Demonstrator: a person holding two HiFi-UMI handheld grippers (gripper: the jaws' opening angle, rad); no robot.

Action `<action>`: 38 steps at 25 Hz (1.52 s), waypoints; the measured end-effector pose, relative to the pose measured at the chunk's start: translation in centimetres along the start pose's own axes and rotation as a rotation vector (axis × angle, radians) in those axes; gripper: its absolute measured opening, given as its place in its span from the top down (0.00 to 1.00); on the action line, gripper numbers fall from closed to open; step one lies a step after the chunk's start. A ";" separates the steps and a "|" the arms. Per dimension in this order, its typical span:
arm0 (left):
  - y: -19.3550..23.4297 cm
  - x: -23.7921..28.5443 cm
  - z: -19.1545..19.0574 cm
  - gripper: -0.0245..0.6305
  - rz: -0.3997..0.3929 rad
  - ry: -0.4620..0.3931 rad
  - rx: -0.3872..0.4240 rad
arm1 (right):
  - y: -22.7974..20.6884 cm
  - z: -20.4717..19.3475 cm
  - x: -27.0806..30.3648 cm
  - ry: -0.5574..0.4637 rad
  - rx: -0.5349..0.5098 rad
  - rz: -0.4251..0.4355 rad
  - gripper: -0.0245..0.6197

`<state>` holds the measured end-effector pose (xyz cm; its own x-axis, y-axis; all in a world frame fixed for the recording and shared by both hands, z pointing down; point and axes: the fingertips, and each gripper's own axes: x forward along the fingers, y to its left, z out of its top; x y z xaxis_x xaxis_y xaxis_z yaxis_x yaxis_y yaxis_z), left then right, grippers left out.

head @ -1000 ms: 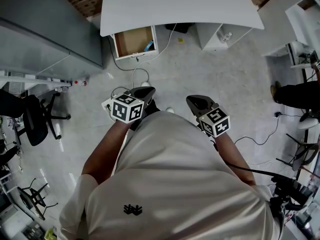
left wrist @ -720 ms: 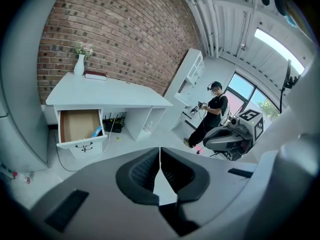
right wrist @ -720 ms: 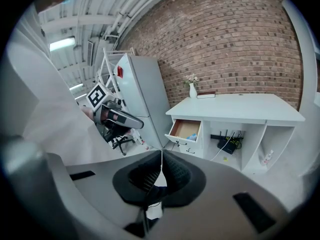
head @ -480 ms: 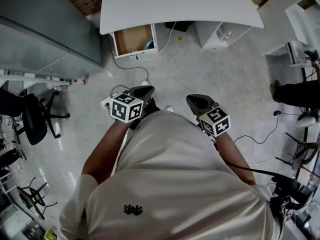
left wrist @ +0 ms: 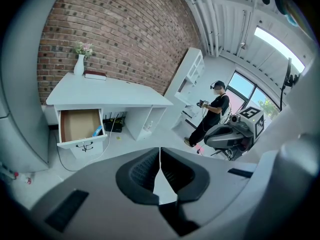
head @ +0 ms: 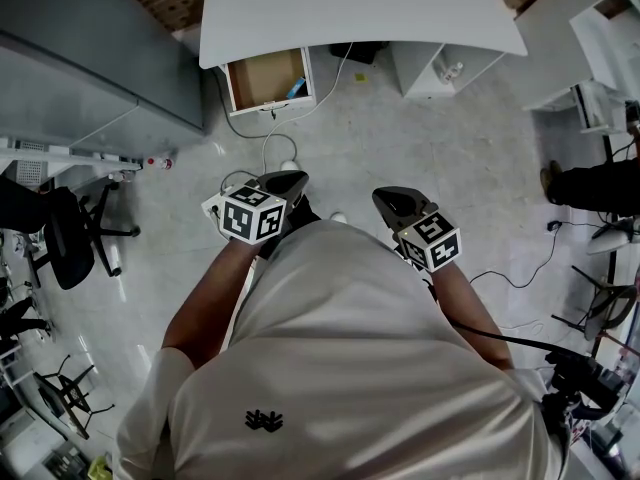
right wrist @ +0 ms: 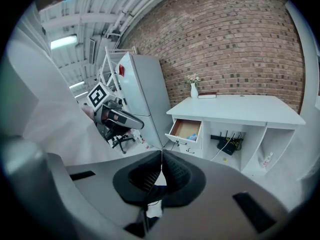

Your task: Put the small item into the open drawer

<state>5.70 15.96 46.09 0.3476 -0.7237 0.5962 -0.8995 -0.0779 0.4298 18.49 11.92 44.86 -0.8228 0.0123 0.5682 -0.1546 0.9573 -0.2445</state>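
1. One small blue item [head: 297, 88] lies inside the open drawer [head: 236, 86], against the drawer's right wall and near its front corner.
2. That drawer is pulled out from under the left end of the white desk [head: 360, 13]; its brown bottom is bare apart from the item.
3. Both grippers are held low in front of the person's body, well apart from the desk, with a stretch of pale floor [head: 400, 128] between them and the drawer.
4. Left gripper [head: 288, 182]: its jaws are pressed together with nothing between them, and it points towards the desk.
5. Right gripper [head: 392, 202]: its jaws also meet tip to tip and grip nothing.
6. On the desk's back left corner stand a white vase [left wrist: 79, 65] with flowers and, just beside it, a dark book [left wrist: 95, 75] lying flat.
7. A white cable [head: 268, 143] runs across the floor from below the drawer towards the person.
8. Left of the desk stands a tall grey cabinet [head: 90, 48], and nearer the person a black office chair [head: 70, 238].
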 end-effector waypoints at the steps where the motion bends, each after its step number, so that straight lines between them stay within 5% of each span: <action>1: 0.0 0.0 0.0 0.92 0.001 0.001 0.000 | 0.0 0.0 0.0 -0.001 -0.002 0.000 0.91; 38: -1.4 2.1 -0.9 0.92 0.005 0.067 0.036 | -0.7 -2.3 -1.3 -0.003 0.035 -0.003 0.92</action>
<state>7.94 15.13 47.33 0.3589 -0.6768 0.6428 -0.9099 -0.1003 0.4025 20.94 11.89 46.09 -0.8240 0.0087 0.5665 -0.1757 0.9467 -0.2700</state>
